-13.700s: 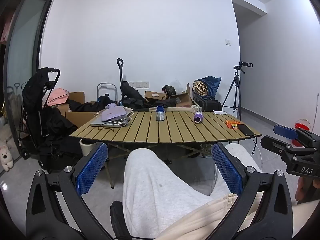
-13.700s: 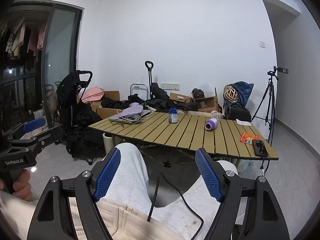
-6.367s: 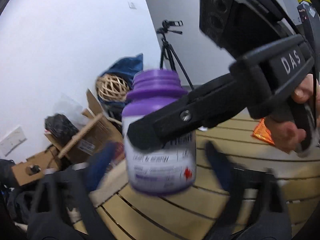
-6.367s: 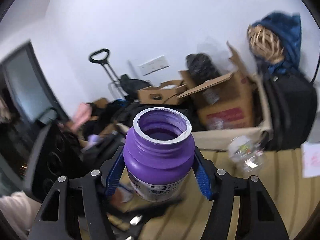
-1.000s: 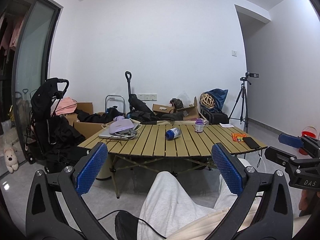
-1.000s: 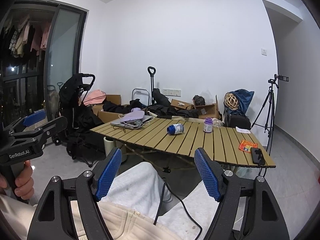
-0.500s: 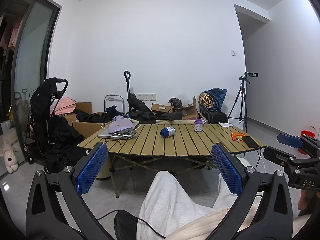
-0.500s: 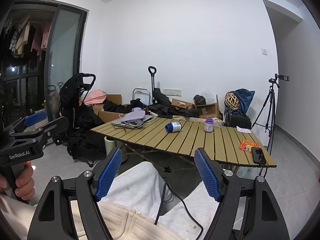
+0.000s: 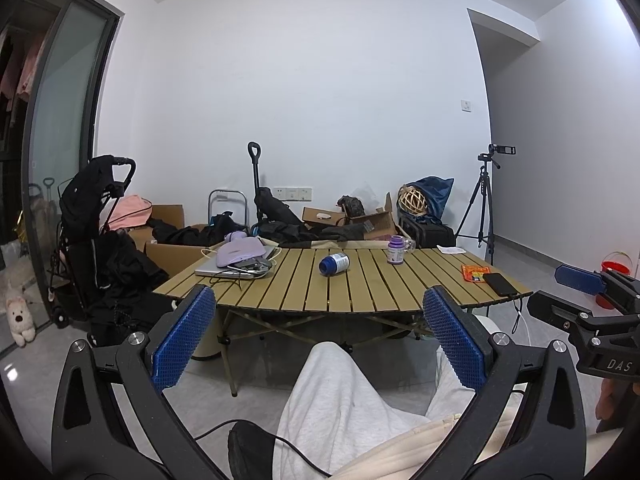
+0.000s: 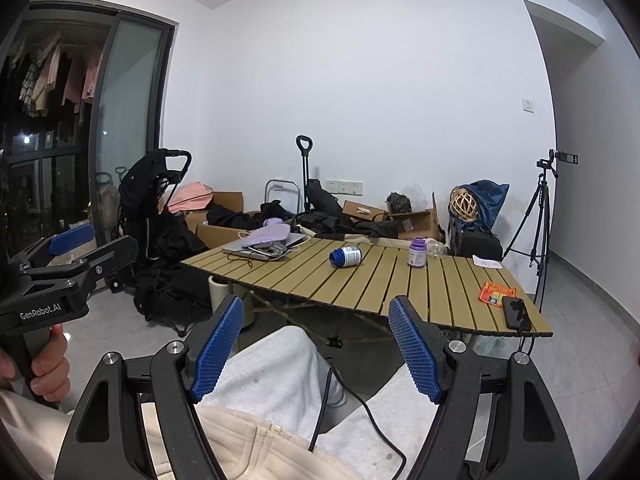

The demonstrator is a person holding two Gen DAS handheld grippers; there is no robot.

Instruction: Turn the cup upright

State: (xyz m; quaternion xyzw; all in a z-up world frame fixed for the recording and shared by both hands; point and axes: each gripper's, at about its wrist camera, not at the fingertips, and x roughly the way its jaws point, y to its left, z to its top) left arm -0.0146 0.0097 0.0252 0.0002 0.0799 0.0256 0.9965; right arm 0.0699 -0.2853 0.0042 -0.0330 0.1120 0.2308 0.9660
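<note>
**Purple cup up, both grippers resting**

I've got the left gripper (image 9: pixel 316 334) and right gripper (image 10: pixel 316 344) over my lap, fingers spread wide and empty. The purple cup (image 9: pixel 395 250) stands upright, far right on the tabletop (image 9: pixel 360 292), looking done.

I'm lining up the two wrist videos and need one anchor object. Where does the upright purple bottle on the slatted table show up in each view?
Left wrist view: the purple bottle stands right of centre, near the table's far edge.
Right wrist view: the purple bottle is right of centre, also at the far edge.
Shared landmark: the blue-capped bottle lying on its side, to the purple one's left in both.
</note>
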